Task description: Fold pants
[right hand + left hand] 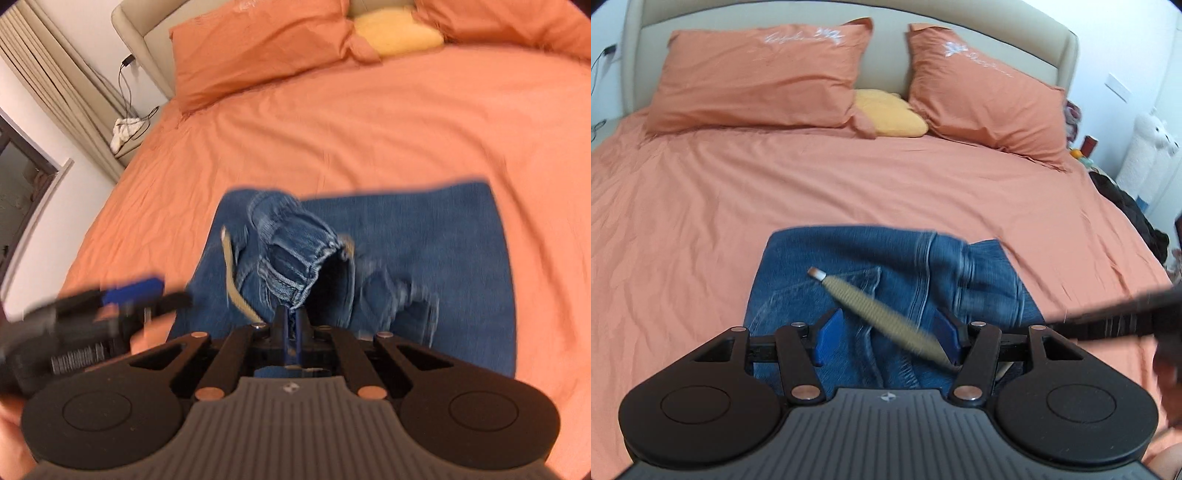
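Right gripper [291,325]: its blue-padded fingers [283,326] are pressing together, pinching a bunched fold at the waistband of the blue denim pants [424,236] and holding that edge lifted off the bed. The opening of the lifted waistband is gaping dark just beyond the fingers. A beige woven drawstring [231,273] is dangling from the waistband on the left side.

Left gripper [886,338]: its blue-padded fingers [827,336] are standing wide apart, gripping nothing. The beige drawstring [875,306] is crossing diagonally through the gap, its metal-tipped end pointing up-left. Whether it is touching the right-hand pad, cannot tell. In the right wrist view the left gripper [147,291] is showing blurred at the left, hovering beside the pants.

The pants are lying partly folded on the orange bed sheet [701,221], near the bed's foot edge, with the rest flat under the lifted part.

Further out: two orange pillows [761,74] are leaning against the beige padded headboard [886,40], with a small yellow cushion [890,114] between them.
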